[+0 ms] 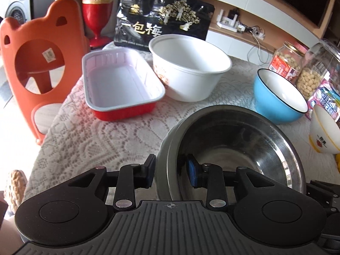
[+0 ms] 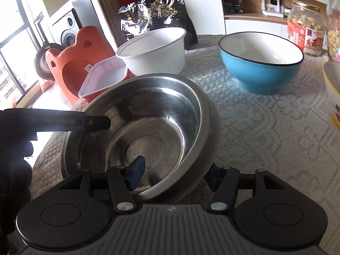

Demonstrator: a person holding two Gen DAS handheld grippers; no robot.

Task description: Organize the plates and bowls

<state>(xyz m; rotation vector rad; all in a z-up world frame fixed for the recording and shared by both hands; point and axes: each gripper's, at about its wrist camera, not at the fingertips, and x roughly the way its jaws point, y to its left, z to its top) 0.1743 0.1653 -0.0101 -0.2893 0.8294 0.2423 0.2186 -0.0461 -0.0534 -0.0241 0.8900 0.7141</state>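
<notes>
Near the counter's front edge sits the steel bowl (image 1: pixel 238 148), and I've got both grippers on it. Left gripper (image 1: pixel 171 173) straddles the rim on its left side, one pad outside, the blue pad inside; fingers (image 1: pixel 194 175) look clamped on the wall. Right gripper (image 2: pixel 176 177) does the same at the rim nearest me, fingers (image 2: pixel 136 175) pinching the steel bowl w/ one inside, one under the outer wall. Beyond it: red tray (image 1: pixel 121 82) toward the left edge, white tub (image 1: pixel 189 68) just beside it, blue bowl (image 2: pixel 261 61) toward the right, apart from the steel one. White bowl w/ yellow rim (image 1: pixel 324 131) at the right edge. Nut jars (image 1: pixel 286 60) and a black bag (image 1: pixel 161 19) crowd the back edge. Orange chair (image 1: pixel 36 61) stands off the left edge.
</notes>
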